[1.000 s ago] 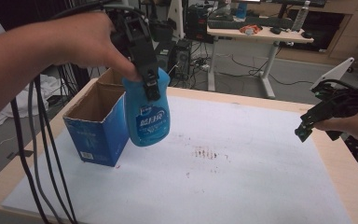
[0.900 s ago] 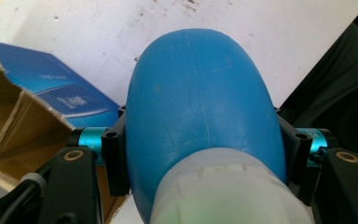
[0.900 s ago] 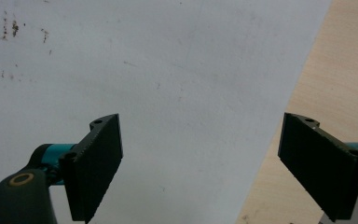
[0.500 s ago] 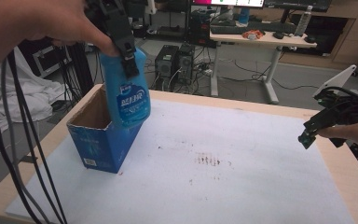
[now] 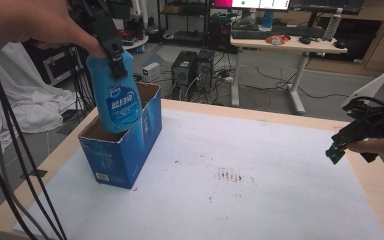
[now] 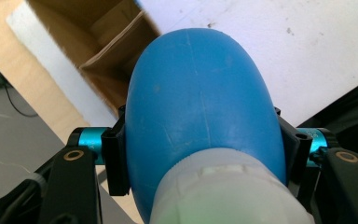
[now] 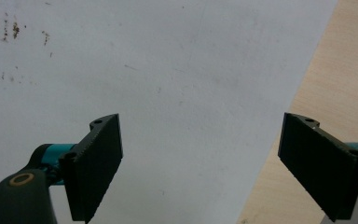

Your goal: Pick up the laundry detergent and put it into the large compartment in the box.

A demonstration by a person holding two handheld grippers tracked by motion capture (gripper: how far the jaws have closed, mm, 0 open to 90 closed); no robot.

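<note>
A blue plastic bottle [image 5: 117, 102] with a label hangs upright over the open top of a blue cardboard box [image 5: 122, 150] at the table's left. My left gripper [image 5: 114, 54] is shut on the bottle's upper part, jaws pressing both sides. In the left gripper view the bottle [image 6: 200, 112] bulges between the jaws, with the box's brown inside [image 6: 107, 60] below it. My right gripper [image 5: 340, 145] hovers open over the table's right edge; in the right gripper view its jaws [image 7: 200, 163] stand wide apart with nothing between them above the white sheet.
A white sheet [image 5: 240, 185] with a few brown stains covers the wooden table [image 5: 375, 180]. Black cables [image 5: 10, 175] hang at the left. Desks, computers and a white cloth lie on the floor beyond the table.
My left gripper has carried the bottle leftward from beside the box to above its opening. The right gripper has stayed put.
</note>
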